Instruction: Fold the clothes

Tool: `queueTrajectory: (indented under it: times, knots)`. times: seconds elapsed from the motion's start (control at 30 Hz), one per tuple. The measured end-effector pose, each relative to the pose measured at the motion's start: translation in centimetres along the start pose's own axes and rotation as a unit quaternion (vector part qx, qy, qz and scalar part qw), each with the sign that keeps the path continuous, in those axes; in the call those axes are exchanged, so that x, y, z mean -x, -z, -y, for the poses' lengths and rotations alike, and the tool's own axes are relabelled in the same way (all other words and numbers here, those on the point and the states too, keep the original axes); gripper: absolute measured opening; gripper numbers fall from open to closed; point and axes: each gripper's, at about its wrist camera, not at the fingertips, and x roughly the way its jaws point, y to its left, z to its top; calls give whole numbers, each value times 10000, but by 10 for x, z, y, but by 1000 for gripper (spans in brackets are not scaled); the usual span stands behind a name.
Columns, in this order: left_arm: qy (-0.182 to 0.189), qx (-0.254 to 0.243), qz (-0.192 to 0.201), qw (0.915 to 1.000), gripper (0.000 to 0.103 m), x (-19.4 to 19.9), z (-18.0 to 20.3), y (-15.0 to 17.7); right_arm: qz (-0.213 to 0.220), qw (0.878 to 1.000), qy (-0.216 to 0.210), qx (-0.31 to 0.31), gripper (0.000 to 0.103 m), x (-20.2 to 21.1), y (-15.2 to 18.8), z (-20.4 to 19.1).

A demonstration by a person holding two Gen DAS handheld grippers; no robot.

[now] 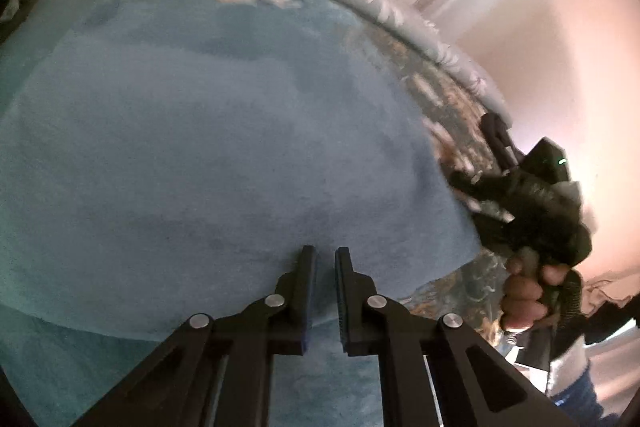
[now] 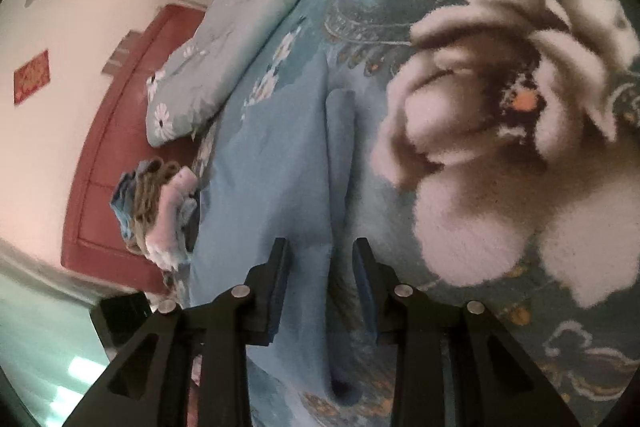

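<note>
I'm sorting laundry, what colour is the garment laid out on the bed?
Plain light blue garment, no pattern; the left wrist view shows it best.

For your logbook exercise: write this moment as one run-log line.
garment: blue cloth flat on floral blanket | left gripper: nearly shut over cloth edge | right gripper: open, straddling cloth fold

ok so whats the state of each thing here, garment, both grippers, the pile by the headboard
light blue garment: spread flat on the floral blanket, one edge rolled into a ridge
left gripper: shut, fingers nearly together over the garment's near edge
right gripper: open, straddling the ridge, not pinching it
pile of folded clothes: stacked beside the red headboard
</note>
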Motion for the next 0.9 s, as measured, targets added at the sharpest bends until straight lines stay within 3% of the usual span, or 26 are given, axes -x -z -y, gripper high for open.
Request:
queueTrajectory:
  times: [0.07,0.2,0.27,0.37,0.5,0.63,0.77,0.9]
  knots:
    - [204,244,-36,9995,9,-1,-8,-1,48,10000,61,-53,34,-2,0,-4]
    - [444,361,49,9983,10,12,-13,0,46,9998,173,9,21,-12,0,-21]
    - [476,340,288,9979,10,32,-19,4,62,9996,273,0,14,-12,-2,-29]
    - [500,418,766,9949,10,67,-36,7,148,9987,460,184,10,-5,-6,-52]
    - [120,368,1467,9884,13,117,-64,11,247,9940,721,782,10,5,-10,-107]
    - [44,675,1972,9780,13,158,-99,17,117,9840,871,1551,9,-6,-9,-184]
    - [20,1067,2215,9693,13,181,-134,28,-259,9635,1025,2459,9,-51,12,-254]
    - [-5,1325,2294,9643,14,188,-155,39,-879,9471,1145,2866,9,-115,46,-281]
